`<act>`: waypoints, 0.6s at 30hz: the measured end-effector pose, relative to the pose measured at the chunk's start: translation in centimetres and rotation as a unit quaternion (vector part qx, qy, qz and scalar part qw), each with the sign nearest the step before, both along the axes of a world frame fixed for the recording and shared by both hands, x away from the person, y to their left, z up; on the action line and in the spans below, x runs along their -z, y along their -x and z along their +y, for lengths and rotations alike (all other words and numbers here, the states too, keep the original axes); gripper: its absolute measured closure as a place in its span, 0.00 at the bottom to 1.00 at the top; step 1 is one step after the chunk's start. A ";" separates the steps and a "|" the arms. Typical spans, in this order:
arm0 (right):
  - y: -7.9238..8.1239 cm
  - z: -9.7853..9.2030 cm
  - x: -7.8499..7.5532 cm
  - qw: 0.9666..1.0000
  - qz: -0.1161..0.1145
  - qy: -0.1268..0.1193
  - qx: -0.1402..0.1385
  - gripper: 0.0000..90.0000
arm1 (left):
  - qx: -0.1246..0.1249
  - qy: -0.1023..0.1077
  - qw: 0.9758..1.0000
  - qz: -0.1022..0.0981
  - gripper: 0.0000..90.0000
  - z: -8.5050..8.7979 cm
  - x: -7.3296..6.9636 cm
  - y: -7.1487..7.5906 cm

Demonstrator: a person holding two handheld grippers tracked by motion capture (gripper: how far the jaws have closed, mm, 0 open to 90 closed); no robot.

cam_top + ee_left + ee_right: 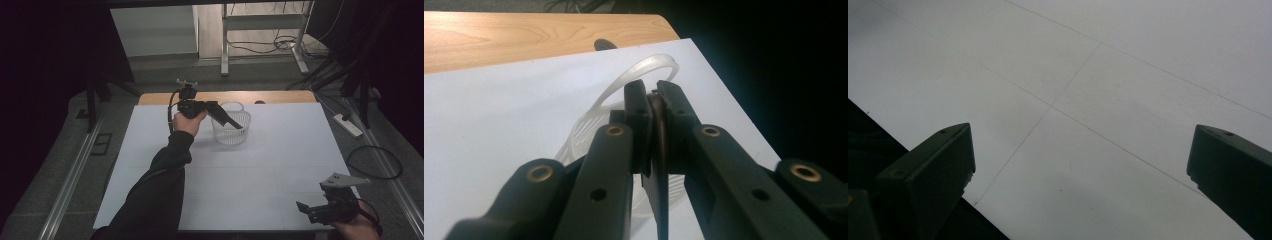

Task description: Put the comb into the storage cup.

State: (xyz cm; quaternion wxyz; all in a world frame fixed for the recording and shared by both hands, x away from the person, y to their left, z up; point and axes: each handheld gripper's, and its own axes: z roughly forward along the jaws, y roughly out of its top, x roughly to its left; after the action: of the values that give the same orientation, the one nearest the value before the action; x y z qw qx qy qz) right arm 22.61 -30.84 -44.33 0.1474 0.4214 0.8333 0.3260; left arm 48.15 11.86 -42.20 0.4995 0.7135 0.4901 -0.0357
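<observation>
A white mesh basket point(231, 131) stands at the far middle of the white table sheet point(250, 175). My left gripper point(234, 123) slants down over the basket's rim point(644, 70). Its jaws are shut on a thin, dark, flat piece point(659, 150) that I see edge-on and cannot identify; in the left gripper view its lower end hangs below the pads, above the basket's inside. My right gripper point(302, 207) rests at the near right corner of the table. Its jaws stand wide open point(1080, 150) over bare sheet with nothing between them.
A wooden strip point(225, 97) runs along the table's far edge, with a small dark spot point(259, 102) on it. On the floor to the right lie a power strip point(347, 125) and a cable loop point(375, 162). The sheet's near edge point(923, 150) lies close to my right gripper.
</observation>
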 end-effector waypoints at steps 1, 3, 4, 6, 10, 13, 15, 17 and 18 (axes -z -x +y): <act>0.0 0.0 0.0 1.000 0.000 0.000 0.000 0.00 | -0.001 0.002 1.000 0.001 0.93 0.1 0.1 0.0; 0.0 0.0 0.0 1.000 0.001 0.002 -0.001 0.00 | -0.006 0.005 1.000 0.005 0.93 0.2 0.3 0.0; 0.0 0.1 0.0 1.000 0.001 0.002 -0.001 0.00 | -0.008 0.007 1.000 0.006 0.93 0.4 0.4 0.0; 0.0 0.1 0.0 1.000 0.001 0.003 -0.002 0.00 | -0.012 0.009 1.000 0.009 0.93 0.6 0.6 0.0; 0.0 0.1 0.0 1.000 0.001 0.004 -0.003 0.00 | -0.013 0.012 1.000 0.013 0.92 1.0 1.1 -0.1; 0.0 0.2 0.1 1.000 0.003 0.006 -0.004 0.00 | -0.015 0.017 1.000 0.018 0.92 1.3 1.4 -0.1; 0.0 0.2 0.1 1.000 0.002 0.007 -0.004 0.00 | -0.019 0.017 0.999 0.020 0.91 1.4 1.6 -0.2; 0.0 0.2 0.1 1.000 0.002 0.007 -0.004 0.00 | -0.024 0.014 0.999 0.022 0.90 1.5 1.8 -0.2; 0.0 0.2 0.1 1.000 0.002 0.007 -0.004 0.00 | -0.026 0.014 0.999 0.023 0.90 1.6 1.9 -0.2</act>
State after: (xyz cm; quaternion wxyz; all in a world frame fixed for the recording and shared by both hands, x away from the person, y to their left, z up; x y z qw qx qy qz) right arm 22.62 -30.67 -44.38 0.1473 0.4175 0.8376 0.3200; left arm 48.39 13.50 -44.06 0.4984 0.6928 0.5191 -0.0462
